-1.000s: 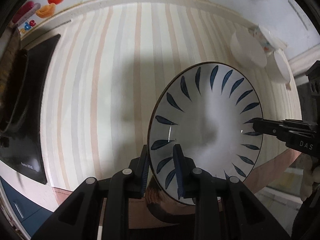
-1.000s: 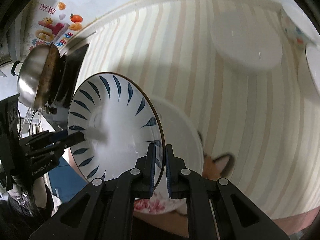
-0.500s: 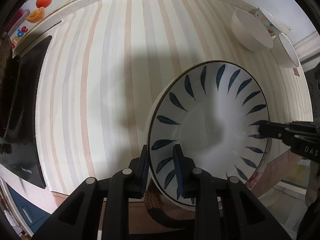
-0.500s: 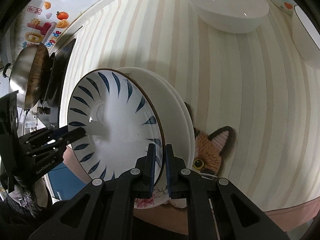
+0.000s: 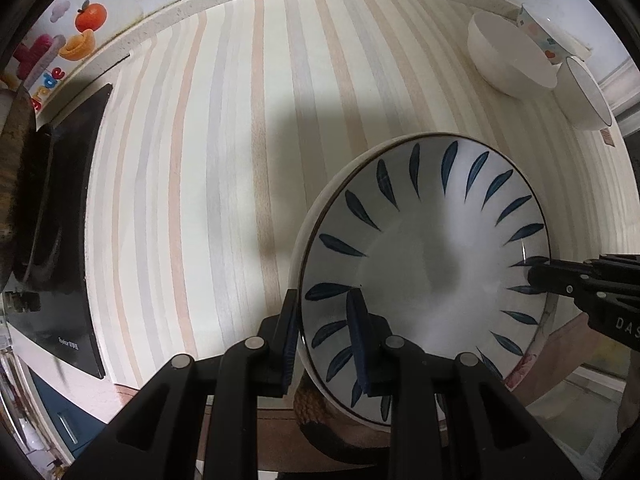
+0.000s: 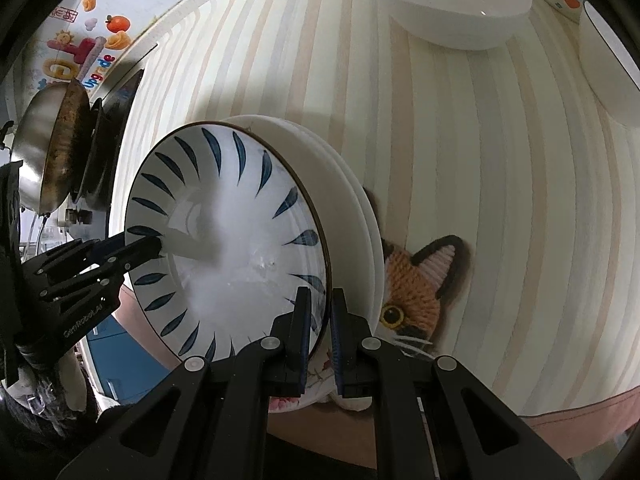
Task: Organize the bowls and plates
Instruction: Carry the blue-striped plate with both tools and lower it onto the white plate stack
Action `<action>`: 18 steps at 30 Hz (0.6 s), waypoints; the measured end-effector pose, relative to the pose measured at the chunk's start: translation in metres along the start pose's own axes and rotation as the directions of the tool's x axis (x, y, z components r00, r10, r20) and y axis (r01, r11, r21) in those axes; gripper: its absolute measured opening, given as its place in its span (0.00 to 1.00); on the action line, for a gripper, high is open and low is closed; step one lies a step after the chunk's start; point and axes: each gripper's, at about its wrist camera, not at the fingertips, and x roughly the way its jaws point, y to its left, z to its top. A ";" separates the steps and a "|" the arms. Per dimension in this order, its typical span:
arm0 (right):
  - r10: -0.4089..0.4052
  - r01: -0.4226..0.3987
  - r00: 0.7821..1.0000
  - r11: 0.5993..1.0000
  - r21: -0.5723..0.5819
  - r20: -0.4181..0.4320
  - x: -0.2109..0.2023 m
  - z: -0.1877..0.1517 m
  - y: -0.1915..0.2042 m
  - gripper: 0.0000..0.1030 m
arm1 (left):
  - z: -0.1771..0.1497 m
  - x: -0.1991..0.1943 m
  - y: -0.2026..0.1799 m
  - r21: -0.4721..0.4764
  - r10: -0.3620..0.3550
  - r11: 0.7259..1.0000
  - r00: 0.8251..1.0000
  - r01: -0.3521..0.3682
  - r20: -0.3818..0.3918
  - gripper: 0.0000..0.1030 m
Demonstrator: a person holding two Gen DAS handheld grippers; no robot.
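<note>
A white plate with blue leaf marks [image 5: 424,256] [image 6: 224,240] is held at its rim by both grippers. My left gripper [image 5: 324,332] is shut on its near-left rim. My right gripper [image 6: 320,320] is shut on its opposite rim and shows at the right in the left wrist view [image 5: 560,280]. The plate sits low over a stack of white plates [image 6: 356,216], whose bottom one has a pink flower print [image 6: 288,400]. I cannot tell whether it touches the stack.
A white bowl [image 5: 508,56] [image 6: 448,4], a patterned cup [image 5: 544,36] and a blue-rimmed bowl [image 5: 584,96] stand at the back right of the striped counter [image 5: 240,140]. A knitted fox coaster [image 6: 416,284] lies under the stack. A pan [image 6: 48,148] sits on a black stove [image 5: 60,240] at the left.
Both grippers have lowered the blue-leaf plate down onto or just above the white plate stack. The camera views have come closer to the counter.
</note>
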 end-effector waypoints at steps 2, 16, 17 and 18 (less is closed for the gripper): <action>-0.006 0.006 1.000 1.000 -0.001 0.001 0.000 -0.001 0.000 0.11 | -0.001 -0.001 -0.004 -0.001 0.012 1.000 1.000 -0.012 0.003 0.21; -0.028 0.028 0.999 0.999 -0.030 0.019 -0.010 -0.007 0.005 0.13 | -0.012 -0.013 -0.012 -0.078 0.031 0.996 0.999 -0.030 0.016 0.21; -0.030 0.031 0.999 0.999 -0.022 0.031 -0.013 -0.009 0.006 0.13 | -0.015 -0.018 -0.012 -0.085 0.023 0.996 1.000 -0.022 0.021 0.21; -0.036 0.036 0.999 0.999 -0.019 0.041 -0.017 -0.009 0.007 0.13 | -0.019 -0.025 -0.013 -0.091 0.018 0.996 0.999 -0.015 0.031 0.21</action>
